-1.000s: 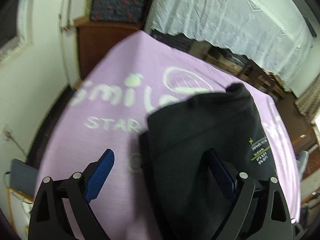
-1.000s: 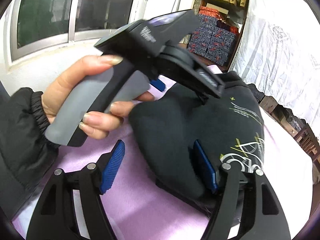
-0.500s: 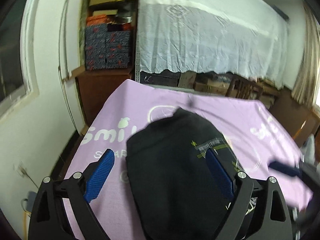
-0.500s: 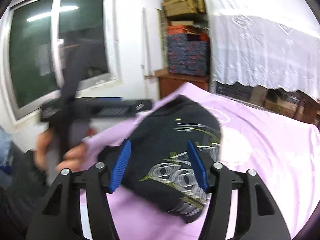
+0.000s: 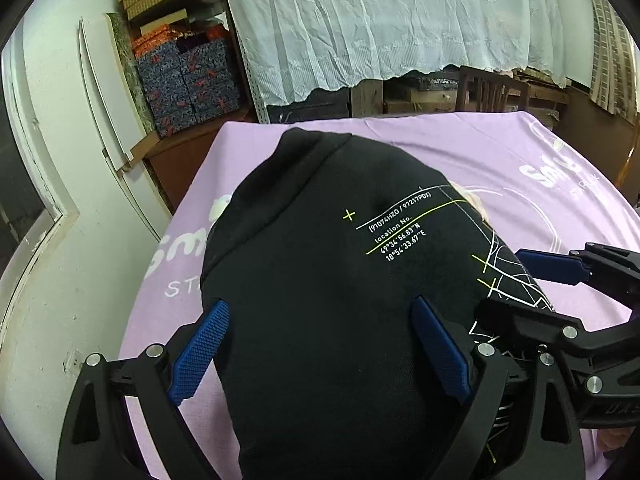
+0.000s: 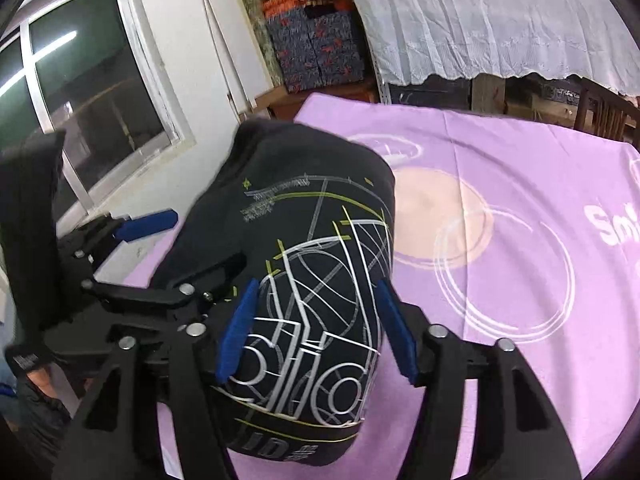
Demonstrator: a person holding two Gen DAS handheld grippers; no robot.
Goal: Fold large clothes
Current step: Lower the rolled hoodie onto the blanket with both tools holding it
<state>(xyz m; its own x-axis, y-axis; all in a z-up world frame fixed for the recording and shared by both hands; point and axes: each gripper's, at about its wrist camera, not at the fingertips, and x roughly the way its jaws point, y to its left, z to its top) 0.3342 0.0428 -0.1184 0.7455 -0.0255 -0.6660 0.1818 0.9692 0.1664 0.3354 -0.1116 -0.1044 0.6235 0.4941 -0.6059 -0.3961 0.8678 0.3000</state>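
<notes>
A black sweatshirt (image 5: 320, 264) with white and yellow line print lies folded into a compact bundle on the purple table cloth (image 5: 500, 160). It also shows in the right wrist view (image 6: 304, 232). My left gripper (image 5: 320, 350) is open, its blue pads spread over the near left part of the bundle. My right gripper (image 6: 316, 328) is open, its pads either side of the printed end. The right gripper shows at the right of the left wrist view (image 5: 560, 280). The left gripper shows at the left of the right wrist view (image 6: 152, 248). Neither holds the cloth.
The purple cloth (image 6: 500, 240) with white writing and circles covers the table. A white wall and window (image 6: 80, 100) run along the left edge. Stacked patterned boxes (image 5: 188, 76) and a white lace curtain (image 5: 380, 20) stand behind the table. A wooden chair (image 5: 492, 88) sits at the far side.
Both grippers swung from pointing left to facing along the table and now hover side by side over the bundle. The sweatshirt itself stays folded in place.
</notes>
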